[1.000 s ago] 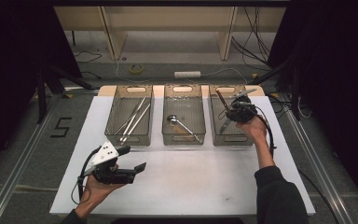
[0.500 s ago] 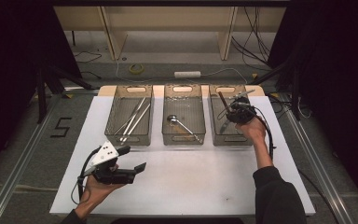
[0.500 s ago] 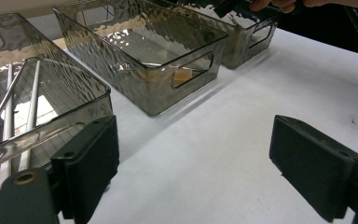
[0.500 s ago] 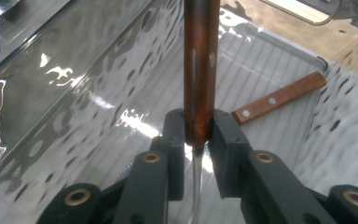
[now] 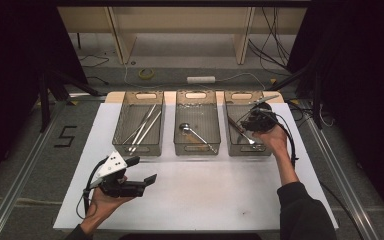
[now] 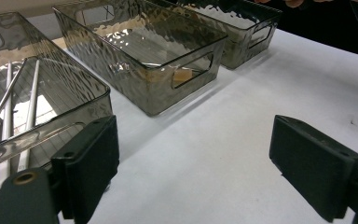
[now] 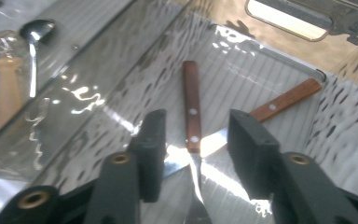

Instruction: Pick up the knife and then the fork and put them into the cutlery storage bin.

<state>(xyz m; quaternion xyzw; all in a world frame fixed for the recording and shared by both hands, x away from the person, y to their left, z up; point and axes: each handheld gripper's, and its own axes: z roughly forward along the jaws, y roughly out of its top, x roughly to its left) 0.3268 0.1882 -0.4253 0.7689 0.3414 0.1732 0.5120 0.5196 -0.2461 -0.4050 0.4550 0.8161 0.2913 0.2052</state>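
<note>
Three smoky clear bins stand in a row on a white board [image 5: 205, 200]. My right gripper [image 5: 254, 120] [image 7: 193, 126] hangs over the right bin [image 5: 250, 151]. Its jaws have just been opening and stand apart, touching nothing. Below them a wooden-handled utensil [image 7: 191, 107] [image 5: 240, 132] lies on the bin floor, crossed with a second one [image 7: 284, 100]. My left gripper [image 5: 144, 169] [image 6: 193, 154] is open and empty over the board, in front of the left bin [image 5: 140, 150].
The left bin holds long metal rods [image 5: 142, 125] [image 6: 7, 102]. A spoon [image 5: 186, 128] [image 7: 36, 30] lies in the middle bin [image 5: 197, 150]. Dark floor, rails and cables surround the board.
The right gripper's jaws have opened. The wooden-handled utensil that stuck out of them earlier now lies in the right bin. The left hand has not moved.
</note>
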